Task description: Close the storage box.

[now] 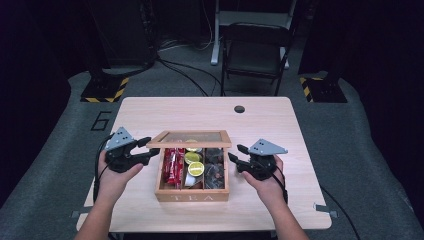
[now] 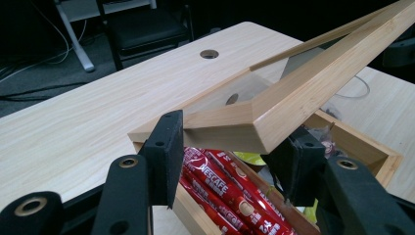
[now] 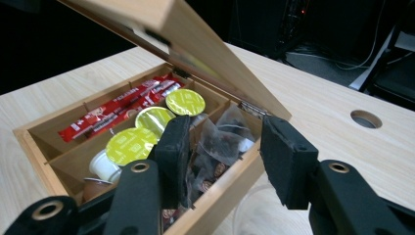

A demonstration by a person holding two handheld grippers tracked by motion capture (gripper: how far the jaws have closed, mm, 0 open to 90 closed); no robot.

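A dim room with a grey carpeted floor (image 1: 60, 165) surrounds the scene; a dark folding chair (image 1: 256, 52) stands beyond the far edge of the table, beside a pale metal stand (image 1: 220, 35), and black cables (image 1: 185, 75) trail across the floor. Two black-and-yellow striped floor plates (image 1: 104, 90) sit at the left and right behind the table.

The light wooden rectangular table (image 1: 280, 125) has a round cable hole (image 1: 239, 109) near its far edge. At its middle, toward the person's side, stands the open wooden tea box (image 1: 192, 195) with three compartments: red coffee stick packets (image 1: 172, 165) in the left one, green-lidded capsules (image 1: 194, 164) in the middle, dark sachets (image 1: 214, 170) in the right. Its glass-paned wooden lid (image 1: 190, 138) is raised and tilted over the back of the box.

The left gripper (image 1: 142, 150), at the box's left side, has its jaws clamped on the lid's front-left corner (image 2: 259, 125), holding the lid up. The right gripper (image 1: 235, 155) hangs just beside the box's right wall with its jaws parted and nothing held; in the right gripper view one pad overlaps the sachet compartment and the other lies outside the wall.
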